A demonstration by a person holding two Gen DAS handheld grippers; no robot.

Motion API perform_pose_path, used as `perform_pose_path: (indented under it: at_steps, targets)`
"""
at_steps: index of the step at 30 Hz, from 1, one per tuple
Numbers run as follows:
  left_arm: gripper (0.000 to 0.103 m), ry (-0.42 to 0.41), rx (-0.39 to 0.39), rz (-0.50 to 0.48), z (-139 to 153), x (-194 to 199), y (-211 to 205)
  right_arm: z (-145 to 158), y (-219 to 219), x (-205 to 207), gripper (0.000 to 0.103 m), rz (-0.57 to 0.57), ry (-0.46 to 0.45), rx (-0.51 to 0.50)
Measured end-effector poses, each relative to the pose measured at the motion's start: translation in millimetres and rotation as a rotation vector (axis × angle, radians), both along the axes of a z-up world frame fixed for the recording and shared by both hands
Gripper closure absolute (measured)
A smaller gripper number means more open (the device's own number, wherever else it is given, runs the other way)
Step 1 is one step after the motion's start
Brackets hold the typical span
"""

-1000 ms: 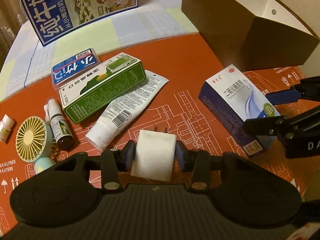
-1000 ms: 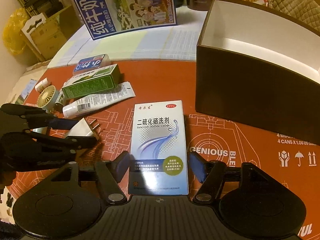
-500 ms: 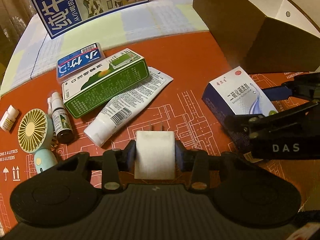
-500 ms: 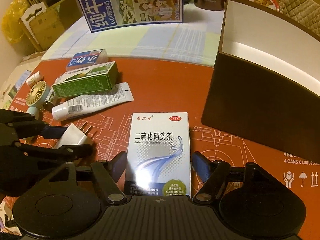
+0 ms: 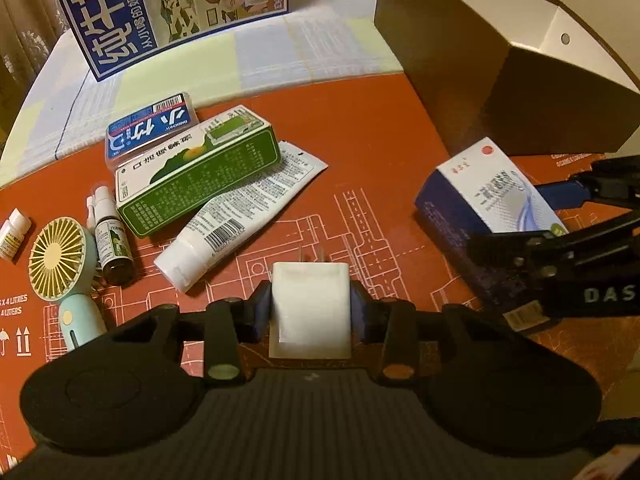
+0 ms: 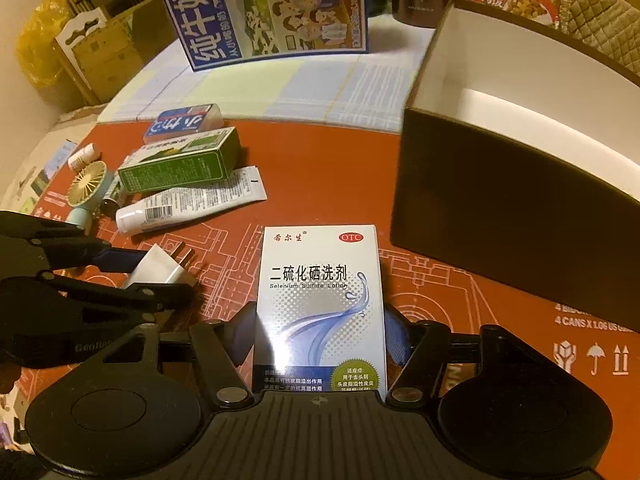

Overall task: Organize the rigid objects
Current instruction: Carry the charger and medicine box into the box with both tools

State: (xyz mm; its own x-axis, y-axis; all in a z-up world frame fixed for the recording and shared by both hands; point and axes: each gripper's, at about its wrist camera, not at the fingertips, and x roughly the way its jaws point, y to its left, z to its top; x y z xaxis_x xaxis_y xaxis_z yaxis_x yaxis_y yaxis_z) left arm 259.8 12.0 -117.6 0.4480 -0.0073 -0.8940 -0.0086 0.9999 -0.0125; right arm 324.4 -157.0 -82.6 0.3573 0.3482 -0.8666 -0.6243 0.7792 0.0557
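My left gripper (image 5: 310,304) is shut on a white charger plug (image 5: 310,320), prongs pointing away, just above the red mat (image 5: 380,140). The right wrist view shows the same plug (image 6: 160,266) between the left gripper's (image 6: 156,276) fingers. My right gripper (image 6: 320,332) is closing on a white and blue lotion box (image 6: 320,280), and its pads meet the box's two long sides. From the left wrist view the lotion box (image 5: 488,188) sits at the right in the right gripper (image 5: 532,216).
An open brown box (image 6: 500,220) with a white inside stands at the right. On the left of the mat lie a green carton (image 5: 196,176), a white tube (image 5: 240,216), a blue case (image 5: 152,124), a spray bottle (image 5: 112,248) and a small fan (image 5: 60,260). A blue milk carton (image 5: 168,8) stands behind.
The right jaws have narrowed from a gap either side of the lotion box to its edges. The left gripper still holds the plug and has hardly moved.
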Motion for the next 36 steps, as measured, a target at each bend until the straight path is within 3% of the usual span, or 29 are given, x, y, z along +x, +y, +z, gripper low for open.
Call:
perform_pose_path:
  at_steps: [12, 22, 30, 36]
  targets:
    - [0.067, -0.143, -0.026, -0.017, 65.7, 0.0, -19.0, 64.9, -54.4, -6.5, 0.042, -0.008, -0.035, 0.121]
    - [0.067, -0.278, -0.06, -0.112, 123.3, 40.9, -58.6, 132.5, -117.6, 25.3, 0.042, -0.104, -0.149, 0.191]
    - [0.067, -0.328, -0.063, -0.17, 141.8, 93.9, -97.1, 169.4, -167.9, 76.8, 0.042, -0.214, -0.264, 0.174]
    - [0.067, -0.302, -0.056, -0.181, 133.3, 133.0, -124.9, 168.3, -191.5, 117.4, 0.042, -0.263, -0.282, 0.123]
